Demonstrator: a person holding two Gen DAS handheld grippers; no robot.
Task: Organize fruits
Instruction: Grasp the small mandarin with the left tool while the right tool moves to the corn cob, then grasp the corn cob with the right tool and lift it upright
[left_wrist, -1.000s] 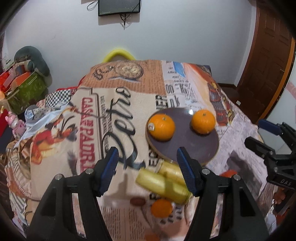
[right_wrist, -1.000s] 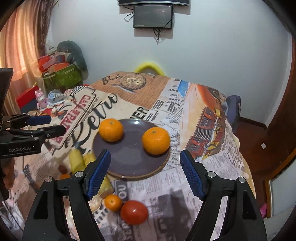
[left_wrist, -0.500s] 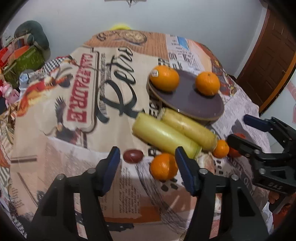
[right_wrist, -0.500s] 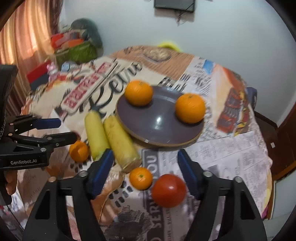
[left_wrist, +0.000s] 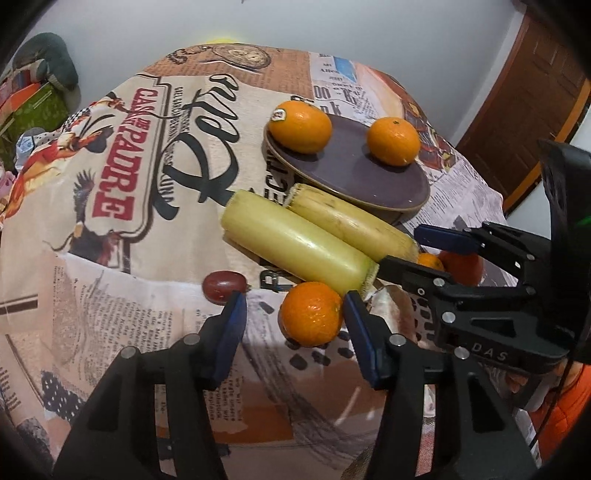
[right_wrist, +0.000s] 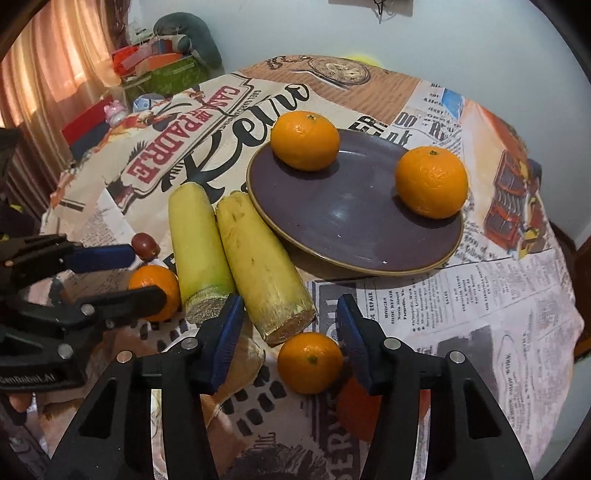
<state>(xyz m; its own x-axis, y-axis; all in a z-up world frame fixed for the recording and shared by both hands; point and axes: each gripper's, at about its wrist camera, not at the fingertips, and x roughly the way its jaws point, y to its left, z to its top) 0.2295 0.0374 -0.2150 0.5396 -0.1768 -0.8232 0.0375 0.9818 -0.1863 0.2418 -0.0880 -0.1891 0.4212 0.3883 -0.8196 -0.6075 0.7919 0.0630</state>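
Each gripper has its jaws apart around a loose orange: the left gripper (left_wrist: 293, 306) around the left orange (left_wrist: 310, 314), the right gripper (right_wrist: 288, 314) around the small orange (right_wrist: 309, 362), near the plate (right_wrist: 369, 254).

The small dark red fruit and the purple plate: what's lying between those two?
Two pale yellow cut stalks lie side by side between the dark red fruit and the purple plate; the farther stalk reaches the plate's rim. The left wrist view shows it best.

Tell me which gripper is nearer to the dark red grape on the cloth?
Left. The left gripper has one open fingertip right beside the grape; the right gripper is open around a small orange, beyond both yellow stalks.
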